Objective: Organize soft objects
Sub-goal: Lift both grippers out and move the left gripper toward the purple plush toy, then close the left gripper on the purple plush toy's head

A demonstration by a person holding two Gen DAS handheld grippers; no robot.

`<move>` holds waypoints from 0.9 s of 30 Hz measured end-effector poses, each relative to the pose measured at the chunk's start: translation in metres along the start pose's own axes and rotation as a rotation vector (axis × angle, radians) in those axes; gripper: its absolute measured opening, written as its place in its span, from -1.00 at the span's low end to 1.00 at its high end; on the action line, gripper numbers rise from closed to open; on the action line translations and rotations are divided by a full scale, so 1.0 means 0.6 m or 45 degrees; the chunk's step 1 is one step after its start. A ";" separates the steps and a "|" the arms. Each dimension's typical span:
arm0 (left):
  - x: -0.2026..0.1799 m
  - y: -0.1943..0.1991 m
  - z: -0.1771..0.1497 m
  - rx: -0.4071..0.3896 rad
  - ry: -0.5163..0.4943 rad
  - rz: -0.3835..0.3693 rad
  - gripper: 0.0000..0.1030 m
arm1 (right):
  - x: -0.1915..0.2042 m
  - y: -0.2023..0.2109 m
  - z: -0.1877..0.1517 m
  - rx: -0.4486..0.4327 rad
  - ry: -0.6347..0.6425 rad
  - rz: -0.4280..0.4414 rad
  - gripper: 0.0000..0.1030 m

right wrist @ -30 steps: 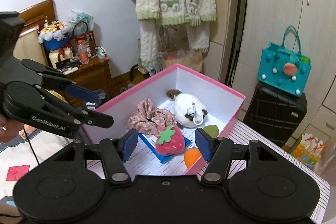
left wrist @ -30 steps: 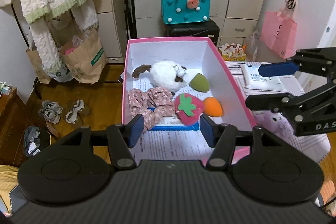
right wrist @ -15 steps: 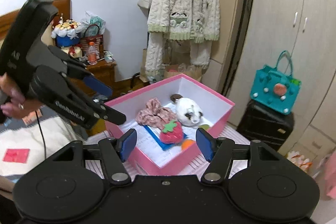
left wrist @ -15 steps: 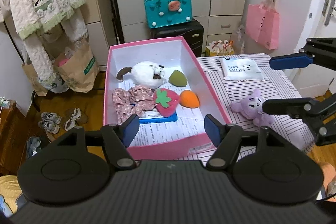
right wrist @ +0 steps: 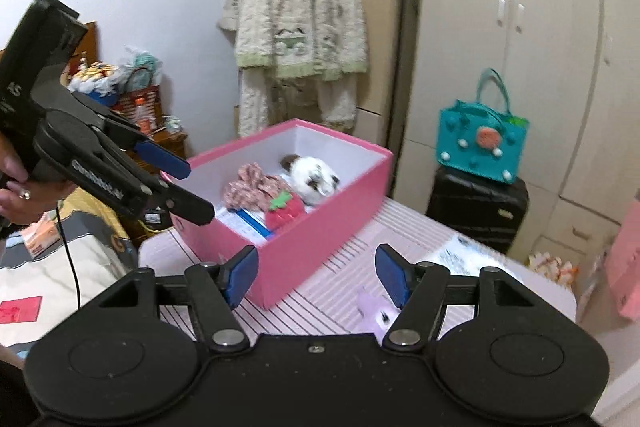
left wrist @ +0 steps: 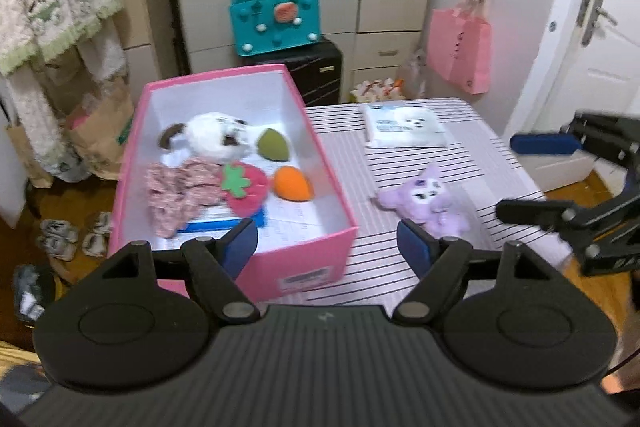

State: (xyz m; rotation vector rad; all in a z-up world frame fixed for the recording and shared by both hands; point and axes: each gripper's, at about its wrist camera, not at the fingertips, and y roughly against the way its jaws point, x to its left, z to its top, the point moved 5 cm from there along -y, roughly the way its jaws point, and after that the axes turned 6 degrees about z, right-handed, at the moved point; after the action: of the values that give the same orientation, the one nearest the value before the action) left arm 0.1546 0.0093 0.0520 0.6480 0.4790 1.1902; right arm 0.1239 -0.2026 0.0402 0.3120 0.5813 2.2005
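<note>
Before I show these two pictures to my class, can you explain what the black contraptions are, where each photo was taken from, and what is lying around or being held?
They are two hand-held grippers; a person carries one in each hand. Each has a camera looking forward along its jaws, so the black shape at the bottom is that gripper itself.

One picture comes from the left gripper, with the right gripper at its edge. The other comes from the right gripper, showing the left one held in a hand.

On the striped table stands a pink box containing a white plush, floral cloth, strawberry, and green and orange sponges. Outside it lie a purple plush and a cotton pack.

Both jaws are open, holding nothing.
</note>
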 end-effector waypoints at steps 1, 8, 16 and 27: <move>-0.007 -0.005 -0.001 -0.001 0.008 -0.022 0.49 | -0.004 0.001 -0.011 0.001 -0.009 -0.013 0.36; -0.063 -0.050 0.016 0.032 0.002 -0.141 0.49 | -0.031 -0.006 -0.078 0.078 -0.071 -0.055 0.36; -0.131 -0.098 0.021 -0.029 -0.051 -0.245 0.49 | -0.067 -0.020 -0.144 0.075 -0.137 -0.032 0.40; -0.207 -0.205 0.013 -0.048 -0.101 -0.292 0.44 | -0.094 -0.100 -0.203 0.088 -0.250 0.034 0.41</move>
State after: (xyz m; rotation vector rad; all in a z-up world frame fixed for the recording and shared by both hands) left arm 0.2060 -0.1386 -0.0259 0.5895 0.4500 0.9515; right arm 0.1499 -0.2496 -0.0966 0.5683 0.5475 2.1475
